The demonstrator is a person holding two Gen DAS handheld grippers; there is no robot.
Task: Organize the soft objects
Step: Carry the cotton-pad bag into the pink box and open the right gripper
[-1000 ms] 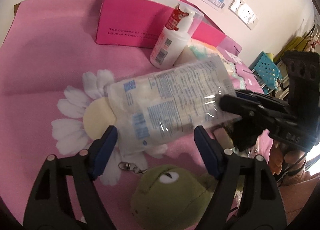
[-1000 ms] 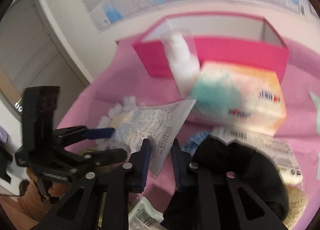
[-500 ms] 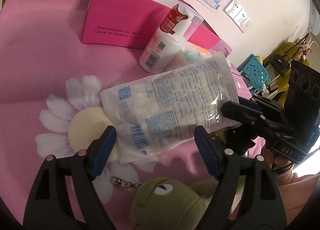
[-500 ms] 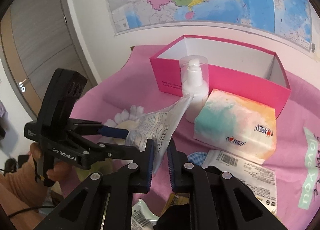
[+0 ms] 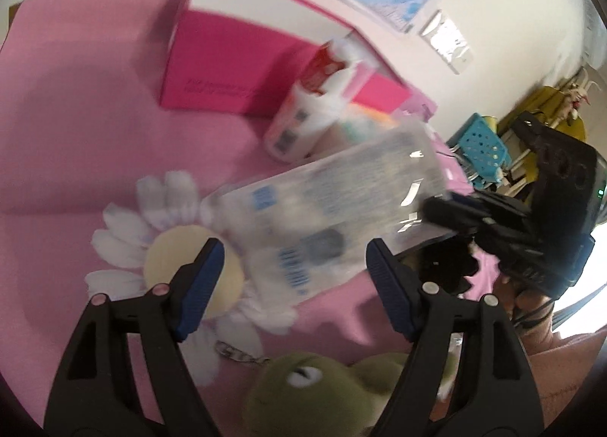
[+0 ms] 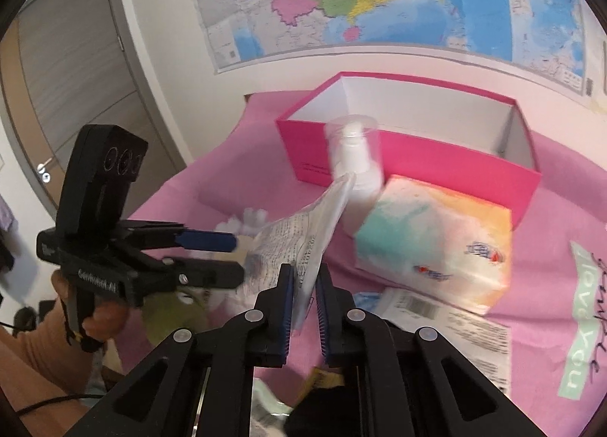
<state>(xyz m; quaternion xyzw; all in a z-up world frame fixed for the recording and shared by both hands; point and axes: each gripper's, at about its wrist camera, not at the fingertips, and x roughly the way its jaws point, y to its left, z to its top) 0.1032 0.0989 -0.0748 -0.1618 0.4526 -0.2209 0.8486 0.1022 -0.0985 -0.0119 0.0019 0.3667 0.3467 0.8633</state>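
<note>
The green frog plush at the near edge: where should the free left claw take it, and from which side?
Take the frog plush across its rounded head, coming down from above. The head bulges up right under the left claw, whose jaws are closing but hold nothing. The right claw grips the clear packet.

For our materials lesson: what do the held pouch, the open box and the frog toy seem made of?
Pouch: thin clear plastic film, glossy; glints and see-through.
Pink box: probably matte cardboard; stiff straight walls, white inside.
Frog toy: green plush fabric, fuzzy surface.
</note>
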